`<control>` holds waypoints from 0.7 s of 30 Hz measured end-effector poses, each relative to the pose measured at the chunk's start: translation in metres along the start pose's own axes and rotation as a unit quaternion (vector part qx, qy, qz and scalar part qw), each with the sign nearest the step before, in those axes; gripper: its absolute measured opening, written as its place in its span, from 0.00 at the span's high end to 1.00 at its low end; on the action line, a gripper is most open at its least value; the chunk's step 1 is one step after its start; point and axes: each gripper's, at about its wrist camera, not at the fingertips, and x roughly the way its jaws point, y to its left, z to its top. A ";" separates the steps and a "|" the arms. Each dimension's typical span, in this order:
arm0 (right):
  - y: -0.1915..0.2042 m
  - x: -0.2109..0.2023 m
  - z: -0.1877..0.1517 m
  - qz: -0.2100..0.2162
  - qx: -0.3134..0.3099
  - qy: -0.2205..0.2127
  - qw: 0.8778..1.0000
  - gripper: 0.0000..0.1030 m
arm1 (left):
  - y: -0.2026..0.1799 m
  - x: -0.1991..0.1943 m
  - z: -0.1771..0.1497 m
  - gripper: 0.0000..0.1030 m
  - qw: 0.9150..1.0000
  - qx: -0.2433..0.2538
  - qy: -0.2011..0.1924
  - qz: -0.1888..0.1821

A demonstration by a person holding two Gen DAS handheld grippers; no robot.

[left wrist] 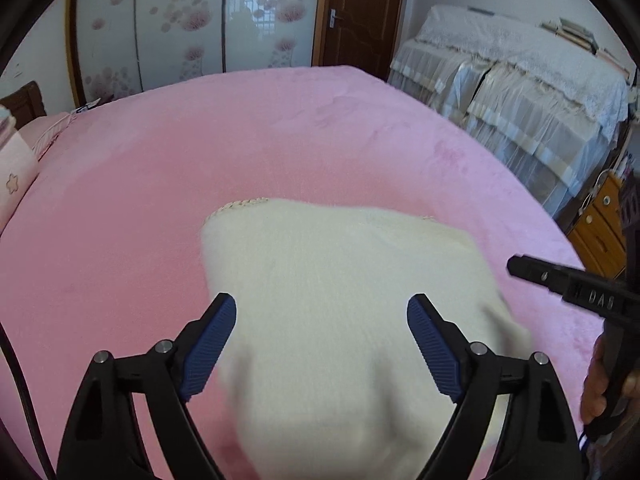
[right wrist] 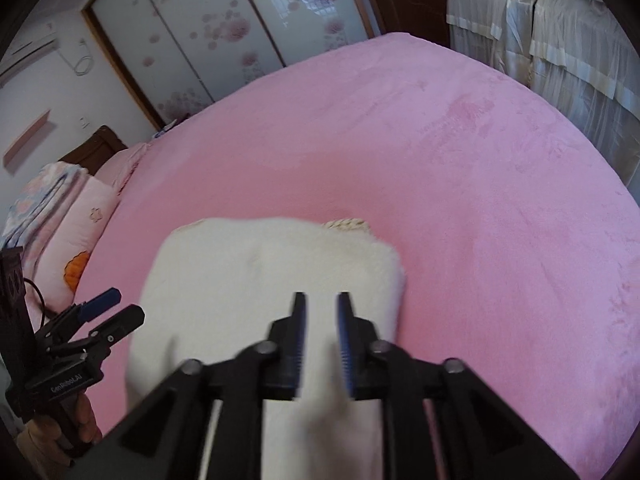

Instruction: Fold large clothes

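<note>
Left wrist view: looking down at a fluffy cream-white folded garment (left wrist: 340,280) lying on a big pink plush bedspread (left wrist: 280,128), sitting around 6 o'clock of the bed. Left gripper (left wrist: 322,312) hanging over it with blue-padded jaws spread wide, nothing pinched between them. Poking in at 3 o'clock, the right gripper (left wrist: 560,284). Right wrist view: same garment (right wrist: 248,280), braided trim showing at 12 o'clock of it. Right gripper (right wrist: 322,312) jaws sitting only narrowly apart, not clamping any cloth as far as visible. Pink pillows (right wrist: 80,232) piling up at 9 o'clock.
</note>
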 end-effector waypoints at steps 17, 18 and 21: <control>0.044 0.007 -0.107 -0.039 -0.081 -0.005 0.996 0.67 | 0.034 0.008 -0.113 0.15 0.992 -0.119 0.045 0.000; 0.039 0.005 -0.107 -0.053 -0.076 -0.010 0.996 0.67 | 0.037 0.009 -0.115 0.14 0.991 -0.124 0.047 -0.006; 0.022 0.001 -0.109 -0.053 -0.062 -0.013 0.997 0.79 | 0.036 0.014 -0.116 0.10 0.991 -0.123 0.049 -0.005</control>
